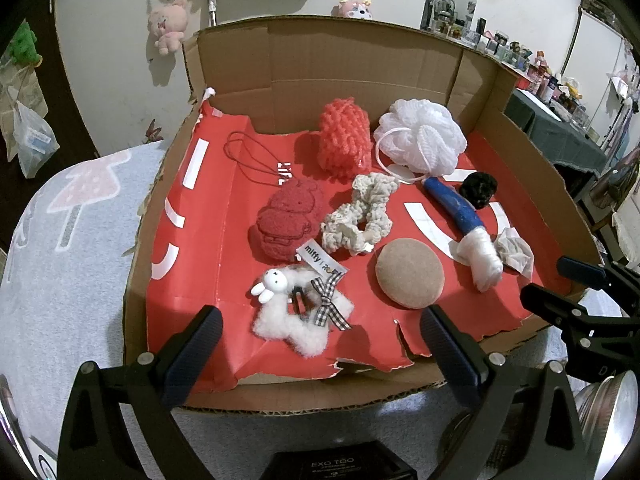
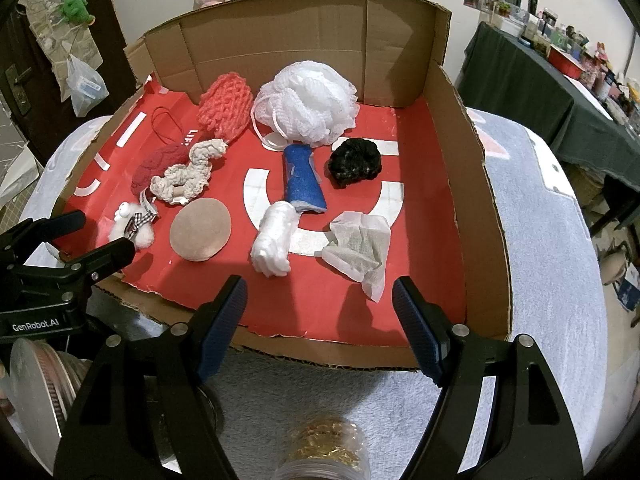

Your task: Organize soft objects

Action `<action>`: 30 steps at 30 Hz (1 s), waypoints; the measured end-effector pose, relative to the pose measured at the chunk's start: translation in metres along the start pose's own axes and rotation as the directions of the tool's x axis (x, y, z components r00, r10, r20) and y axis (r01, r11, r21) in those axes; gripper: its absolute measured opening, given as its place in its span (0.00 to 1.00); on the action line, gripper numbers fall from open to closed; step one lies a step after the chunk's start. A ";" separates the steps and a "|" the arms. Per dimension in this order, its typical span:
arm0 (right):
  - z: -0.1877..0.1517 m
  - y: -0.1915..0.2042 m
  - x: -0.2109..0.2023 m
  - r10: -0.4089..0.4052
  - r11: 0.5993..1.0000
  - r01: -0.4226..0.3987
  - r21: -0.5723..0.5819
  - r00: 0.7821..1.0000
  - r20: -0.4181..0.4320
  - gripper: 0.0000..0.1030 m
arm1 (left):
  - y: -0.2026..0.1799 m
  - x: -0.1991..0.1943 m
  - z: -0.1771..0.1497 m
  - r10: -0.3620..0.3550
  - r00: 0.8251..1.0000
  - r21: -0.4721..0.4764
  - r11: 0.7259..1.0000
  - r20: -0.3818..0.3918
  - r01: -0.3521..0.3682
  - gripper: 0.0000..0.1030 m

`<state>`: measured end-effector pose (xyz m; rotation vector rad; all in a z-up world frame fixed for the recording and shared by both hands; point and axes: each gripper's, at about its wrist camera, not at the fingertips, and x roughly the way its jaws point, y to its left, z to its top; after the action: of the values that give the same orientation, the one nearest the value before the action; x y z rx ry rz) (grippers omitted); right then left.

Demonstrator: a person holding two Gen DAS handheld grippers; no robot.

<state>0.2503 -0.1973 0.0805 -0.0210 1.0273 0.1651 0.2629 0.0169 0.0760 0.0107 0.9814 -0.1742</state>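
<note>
A cardboard tray [image 2: 472, 184] lined in red holds the soft things spread apart: white bath pouf [image 2: 308, 102], coral knit [image 2: 226, 106], tan round pad [image 2: 201, 229], crumpled tissue [image 2: 360, 248]. Both the left gripper [image 1: 320, 344] and right gripper [image 2: 320, 312] hover at the near edge, jaws spread, holding nothing. This could be sorting pending or finished; any pick needs a soft pinch.

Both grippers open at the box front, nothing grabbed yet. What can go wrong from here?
1. The white fluffy clip nearest the left gripper has a loose checked bow; the fingers may pinch only that.
2. The crumpled tissue ahead of the right gripper is thin and may tear or slip.
3. The red liner is torn at the front and could snag.
</note>
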 end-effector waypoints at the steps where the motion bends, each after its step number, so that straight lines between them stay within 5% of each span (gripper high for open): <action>1: 0.000 0.000 0.000 0.001 1.000 -0.001 0.000 1.000 -0.001 0.72 | 0.000 0.000 0.000 0.001 1.000 -0.002 1.000 -0.001 -0.001 0.98; 7: 0.000 0.004 -0.004 -0.024 0.999 0.025 -0.036 1.000 0.015 0.72 | 0.003 0.000 0.002 -0.006 0.999 -0.035 0.999 -0.036 0.004 0.98; 15: 0.007 -0.006 -0.050 -0.029 1.000 0.030 -0.007 0.993 0.113 0.72 | 0.014 -0.062 0.002 -0.007 0.994 -0.059 0.998 0.109 0.013 1.00; 22: -0.014 -0.002 -0.119 -0.003 1.000 0.010 -0.028 0.969 0.246 0.75 | -0.002 -0.131 -0.036 -0.029 0.963 -0.025 0.999 0.267 0.037 1.00; 30: -0.083 0.014 -0.160 0.026 0.998 -0.007 -0.057 0.940 0.340 0.83 | -0.030 -0.165 -0.104 0.002 0.927 0.024 1.000 0.376 -0.012 1.00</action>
<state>0.0962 -0.2115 0.1752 -0.0329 0.6760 0.2046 0.0834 0.0199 0.1566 0.0041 0.5946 -0.1749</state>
